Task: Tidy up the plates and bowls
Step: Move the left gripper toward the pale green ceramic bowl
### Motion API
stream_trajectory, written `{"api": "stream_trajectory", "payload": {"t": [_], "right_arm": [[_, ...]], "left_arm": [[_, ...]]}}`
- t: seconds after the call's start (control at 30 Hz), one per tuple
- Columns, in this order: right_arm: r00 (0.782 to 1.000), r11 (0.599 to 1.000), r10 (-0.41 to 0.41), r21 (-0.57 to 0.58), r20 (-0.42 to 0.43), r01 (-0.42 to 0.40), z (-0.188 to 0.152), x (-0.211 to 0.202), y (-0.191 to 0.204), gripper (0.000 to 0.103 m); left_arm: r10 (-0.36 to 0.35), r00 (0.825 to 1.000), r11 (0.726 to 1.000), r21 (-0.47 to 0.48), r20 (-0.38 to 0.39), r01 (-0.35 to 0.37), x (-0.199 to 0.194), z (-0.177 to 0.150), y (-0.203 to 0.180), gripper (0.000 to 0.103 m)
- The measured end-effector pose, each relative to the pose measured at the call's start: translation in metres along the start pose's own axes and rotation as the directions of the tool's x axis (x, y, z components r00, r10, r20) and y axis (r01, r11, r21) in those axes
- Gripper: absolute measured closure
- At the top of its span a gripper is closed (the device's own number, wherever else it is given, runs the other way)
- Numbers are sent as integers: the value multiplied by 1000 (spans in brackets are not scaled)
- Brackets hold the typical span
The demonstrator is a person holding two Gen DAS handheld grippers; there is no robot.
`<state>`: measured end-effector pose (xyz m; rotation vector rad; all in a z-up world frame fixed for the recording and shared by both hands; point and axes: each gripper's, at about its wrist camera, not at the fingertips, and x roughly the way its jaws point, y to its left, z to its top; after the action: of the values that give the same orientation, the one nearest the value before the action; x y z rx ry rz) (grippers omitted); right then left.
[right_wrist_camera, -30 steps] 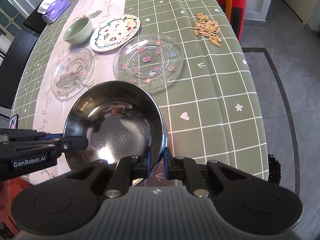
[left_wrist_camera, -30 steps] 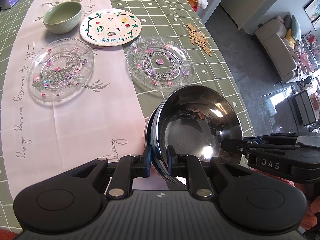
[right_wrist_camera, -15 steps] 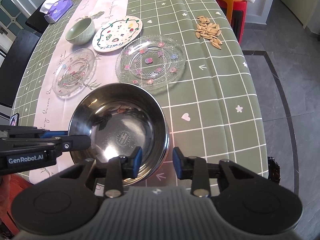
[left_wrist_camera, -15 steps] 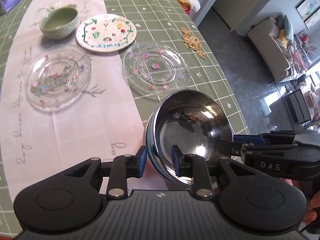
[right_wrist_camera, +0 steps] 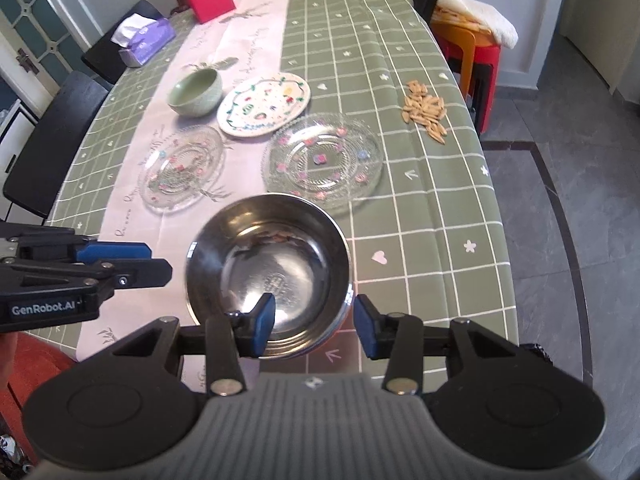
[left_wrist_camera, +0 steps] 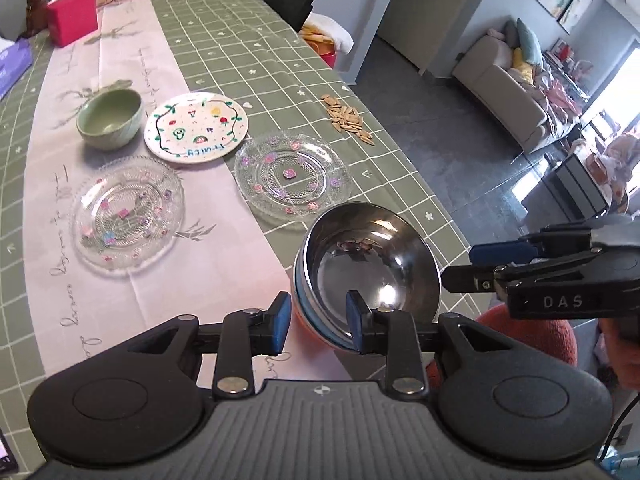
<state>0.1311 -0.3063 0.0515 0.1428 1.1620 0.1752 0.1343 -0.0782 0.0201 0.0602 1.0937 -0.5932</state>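
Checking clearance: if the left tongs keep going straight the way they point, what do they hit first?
Most likely the steel bowl: its near rim sits between the opening pads of the left tongs, which no longer press on it. Depth is unclear, so contact could be rim or inner wall.

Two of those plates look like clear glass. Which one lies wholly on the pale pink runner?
The smaller glass plate, nearest the green bowl. The larger glass plate lies on the green checked cloth, nearer the scattered seeds.
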Motion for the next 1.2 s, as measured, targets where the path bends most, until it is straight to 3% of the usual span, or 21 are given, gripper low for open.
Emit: {"api": "stream_trajectory", "payload": {"t": [0.27,0.43,0.57,0.73,1.2], "right_arm": [[997,998,33,-54,72,-29,10,-11,25,59],[994,997,56,-50,96,-51,28,-2,38,59],[988,996,81,-43,130,-76,48,11,48,51],[984,995,86,-64,157,-77,72,33,62,51],[995,997,74,-5,62,-74,146,132,84,52]], "left_arm": [[95,988,993,53,118,-101,-25,1,20,69],[149,976,988,17,157,-154,-31,9,50,69],[194,967,981,-11,167,-195,-30,14,77,69],[268,942,963,-48,202,-263,-25,16,112,69],[273,931,949,-228,244,-218,-2,38,210,69]]}}
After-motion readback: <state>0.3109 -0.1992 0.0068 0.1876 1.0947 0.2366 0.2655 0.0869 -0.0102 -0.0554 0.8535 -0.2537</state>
